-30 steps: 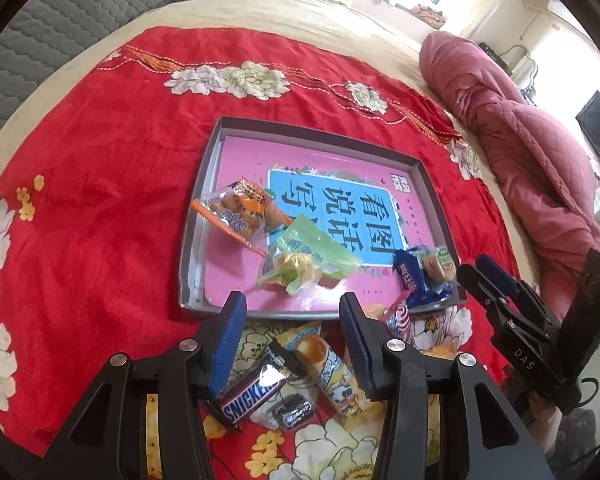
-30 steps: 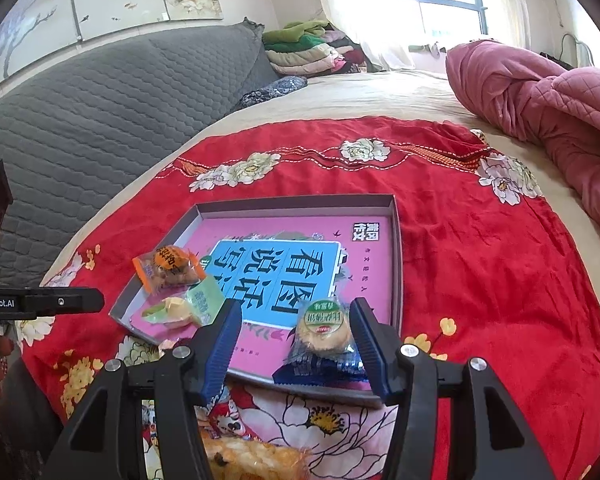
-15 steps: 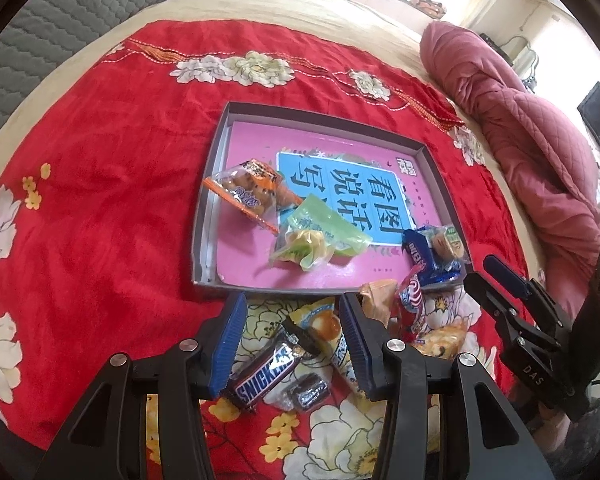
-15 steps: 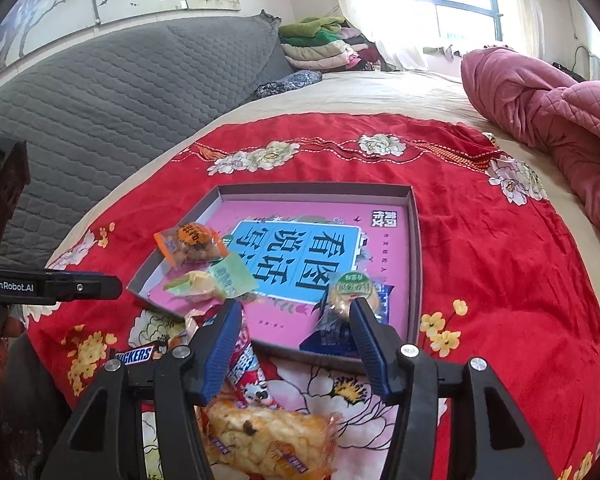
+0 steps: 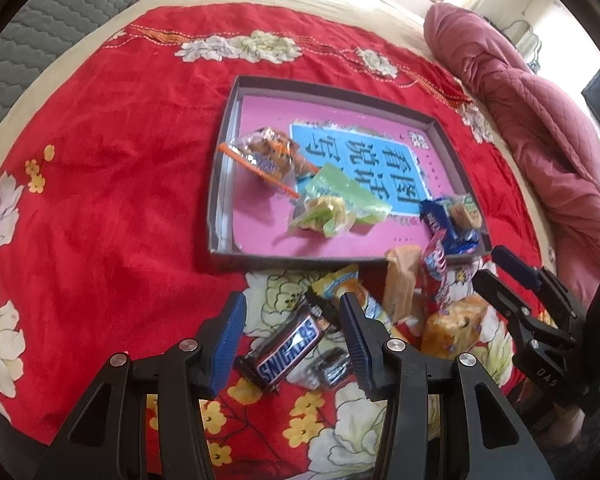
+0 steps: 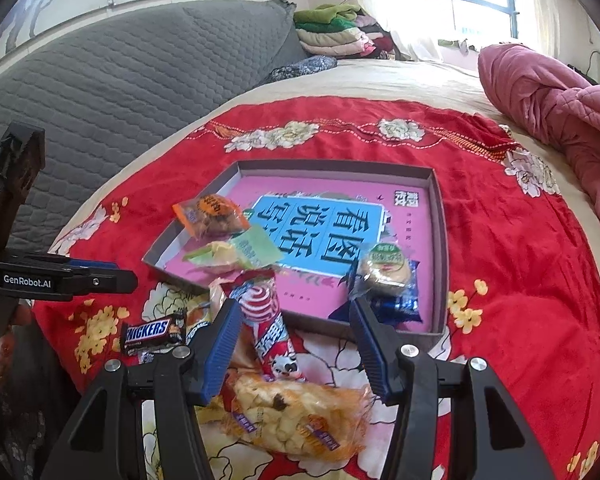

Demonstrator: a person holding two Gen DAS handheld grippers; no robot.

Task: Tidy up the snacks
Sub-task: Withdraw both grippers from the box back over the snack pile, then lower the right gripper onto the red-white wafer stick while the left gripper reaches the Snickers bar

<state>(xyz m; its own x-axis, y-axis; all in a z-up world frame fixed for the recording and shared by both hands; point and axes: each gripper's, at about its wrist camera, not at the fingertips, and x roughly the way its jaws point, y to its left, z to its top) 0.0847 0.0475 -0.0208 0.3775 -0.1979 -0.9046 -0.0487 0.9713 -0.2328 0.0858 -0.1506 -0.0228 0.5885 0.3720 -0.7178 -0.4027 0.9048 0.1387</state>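
Observation:
A grey tray [image 5: 220,184] with a pink printed floor lies on the red flowered cloth [image 5: 100,200]. It holds an orange packet [image 5: 266,156], a green packet [image 5: 332,204] and a round cake on a blue wrapper [image 6: 386,270]. Loose snacks lie in front of the tray: a Snickers bar [image 5: 290,346], a small dark candy [image 5: 332,368], a red-and-white packet [image 6: 270,320] and a pastry packet [image 6: 296,416]. My left gripper [image 5: 292,300] hangs open over the Snickers bar, its pads clear of it. My right gripper [image 6: 294,304] stands open above the red-and-white packet.
A pink quilt [image 6: 560,100] lies rolled along the right of the bed. A grey quilted headboard [image 6: 120,80] runs along the left, with folded clothes [image 6: 332,32] beyond it under a window. The cloth's near edge falls off behind the loose snacks.
Both grippers have drawn back from the tray toward the loose pile. The Snickers bar now sits between the left fingers, and the pastry packet has come into the right view. Jaws unchanged.

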